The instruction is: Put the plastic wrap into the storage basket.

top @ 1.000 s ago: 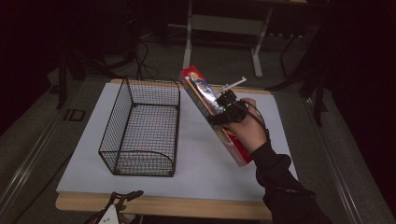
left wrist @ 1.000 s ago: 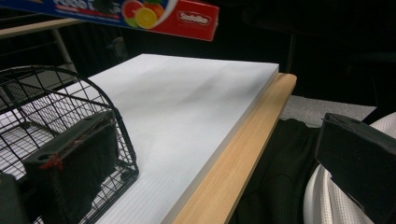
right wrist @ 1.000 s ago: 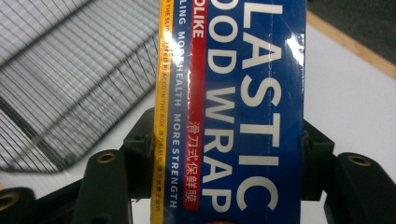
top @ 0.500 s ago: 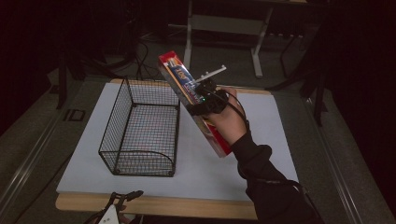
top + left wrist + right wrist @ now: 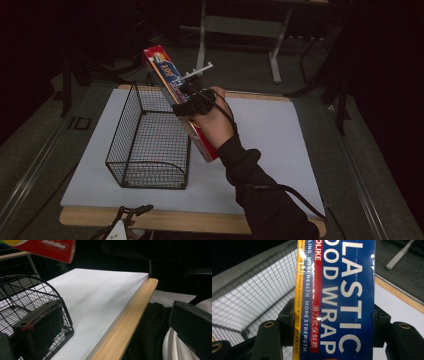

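My right claw (image 5: 192, 97) is clamped across a long plastic food wrap box (image 5: 176, 95), one jaw on each long side of it, as my right gripper view shows with the blue face of the box (image 5: 342, 297) filling the gap between them. My right hand (image 5: 212, 122) holds the box tilted in the air, its red far end raised up and to the left, its near end lower and to the right, above the right wall of the wire basket (image 5: 150, 145). The basket stands empty on the left half of the white board (image 5: 270, 145), which lies on the wooden table (image 5: 200, 220). My left claw (image 5: 127, 220) hangs low at the near edge of the table, left of middle; in my left gripper view its jaws stand well apart, holding nothing, the left one in front of the basket (image 5: 32, 302) and the right one off beyond the table edge (image 5: 130, 325).
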`<state>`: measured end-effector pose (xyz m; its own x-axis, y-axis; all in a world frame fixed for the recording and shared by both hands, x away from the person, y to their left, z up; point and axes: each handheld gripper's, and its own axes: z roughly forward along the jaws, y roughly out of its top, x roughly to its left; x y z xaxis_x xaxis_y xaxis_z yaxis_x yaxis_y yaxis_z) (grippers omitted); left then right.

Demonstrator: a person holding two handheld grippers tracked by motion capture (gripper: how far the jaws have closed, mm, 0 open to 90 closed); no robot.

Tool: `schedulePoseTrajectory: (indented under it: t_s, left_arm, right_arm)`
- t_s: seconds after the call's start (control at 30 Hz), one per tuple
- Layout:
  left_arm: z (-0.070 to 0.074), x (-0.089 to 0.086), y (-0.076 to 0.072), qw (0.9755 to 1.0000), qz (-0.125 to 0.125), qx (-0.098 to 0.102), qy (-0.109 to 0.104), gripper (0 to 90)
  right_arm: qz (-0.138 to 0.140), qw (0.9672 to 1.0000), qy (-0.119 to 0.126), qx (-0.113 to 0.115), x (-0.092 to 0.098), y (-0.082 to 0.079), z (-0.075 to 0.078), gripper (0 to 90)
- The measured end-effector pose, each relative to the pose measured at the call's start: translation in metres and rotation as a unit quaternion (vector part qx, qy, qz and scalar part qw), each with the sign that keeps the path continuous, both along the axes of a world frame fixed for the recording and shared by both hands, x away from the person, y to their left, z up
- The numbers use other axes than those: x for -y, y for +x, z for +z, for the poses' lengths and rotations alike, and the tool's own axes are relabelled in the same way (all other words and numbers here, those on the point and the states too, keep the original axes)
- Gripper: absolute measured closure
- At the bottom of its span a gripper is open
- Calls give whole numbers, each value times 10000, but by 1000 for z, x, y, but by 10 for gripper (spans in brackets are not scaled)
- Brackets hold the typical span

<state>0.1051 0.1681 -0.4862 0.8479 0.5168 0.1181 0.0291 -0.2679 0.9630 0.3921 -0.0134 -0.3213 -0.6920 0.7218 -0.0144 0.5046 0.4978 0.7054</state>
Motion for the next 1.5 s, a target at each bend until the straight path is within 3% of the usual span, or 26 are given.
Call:
schedulePoseTrajectory:
  t_s: [0.17, 0.2, 0.6, 0.8, 0.9, 1.03, 1.23, 1.5]
  left_arm:
    - [0, 0, 0, 10000, -15, -2, -3, 0]
    - [0, -1, 0, 10000, -20, 0, -17, 1]
    - [0, -2, 0, 10000, -5, -26, -20, 1]
    - [0, -2, 0, 10000, -41, -9, 34, 1]
    - [0, -2, 0, 10000, -36, -18, 27, 1]
    - [-1, -1, 0, 9999, -48, -22, 119, 0]
    - [-1, -2, -1, 9999, -49, -21, 110, 1]
    - [-1, -2, -2, 9999, -53, -15, 123, 1]
  right_arm:
    - [6, 9999, 84, 84, -18, 2, -1, 394]
    - [23, 9999, 109, 132, -28, 3, -3, 394]
    - [-119, 9991, 375, 183, -65, 10, -21, 394]
    - [-199, 9973, 693, 130, -82, 8, -36, 394]
    - [-227, 9973, 660, 209, -89, 7, -45, 394]
    - [-314, 9980, 532, 144, -97, 9, -58, 394]
    - [-309, 9988, 381, -18, -106, 12, -79, 394]
    - [-437, 9987, 123, -210, -105, 21, -98, 393]
